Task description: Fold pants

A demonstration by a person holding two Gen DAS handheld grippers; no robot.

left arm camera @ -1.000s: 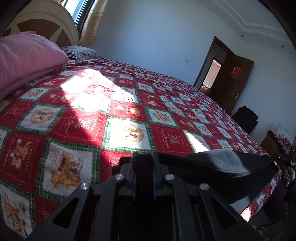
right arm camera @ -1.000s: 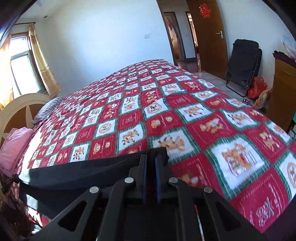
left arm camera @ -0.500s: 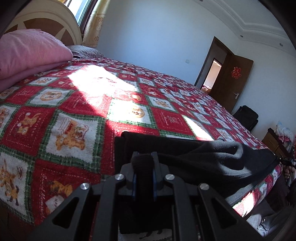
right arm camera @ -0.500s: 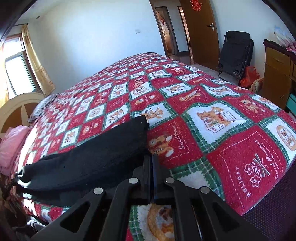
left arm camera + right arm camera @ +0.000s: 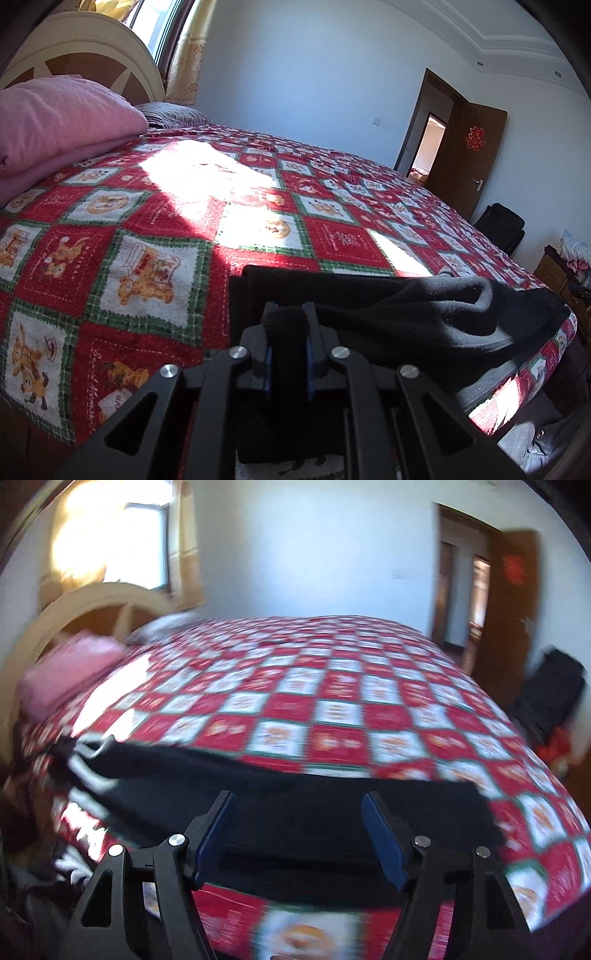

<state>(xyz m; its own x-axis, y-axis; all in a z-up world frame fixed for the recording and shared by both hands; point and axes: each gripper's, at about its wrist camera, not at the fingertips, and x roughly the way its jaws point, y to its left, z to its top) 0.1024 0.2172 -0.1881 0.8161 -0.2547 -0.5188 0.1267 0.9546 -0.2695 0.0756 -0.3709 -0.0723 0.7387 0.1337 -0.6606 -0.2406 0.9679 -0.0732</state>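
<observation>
A pair of black fleece pants [image 5: 424,317] lies stretched along the near edge of a bed covered by a red, green and white checked holiday blanket [image 5: 155,266] printed with cartoon animals. The left gripper [image 5: 287,325], a black two-finger tool with blue pads, is clamped tight on a bunched fold of the black fabric at one end of the garment, the cloth filling the narrow gap between its fingers. From there the pants run away to the right along the blanket's edge, rising in a soft ridge before flattening toward the bed's corner.

In the blurred right wrist view, the right gripper [image 5: 297,834] stands with its fingers spread wide and nothing between them, poised just above the pants [image 5: 295,812], which lie in a long dark band across the near edge of the blanket [image 5: 332,709]. A pale strip shows at the garment's left end, too blurred to identify.

A folded pink quilt [image 5: 55,118] rests at the head of the bed beside a cream and brown arched headboard [image 5: 85,48]. Sunlight from a window with yellow patterned curtains [image 5: 184,55] falls in a bright patch across the blanket. A dark brown wooden door [image 5: 476,155] with a red paper ornament stands open in the far wall.
</observation>
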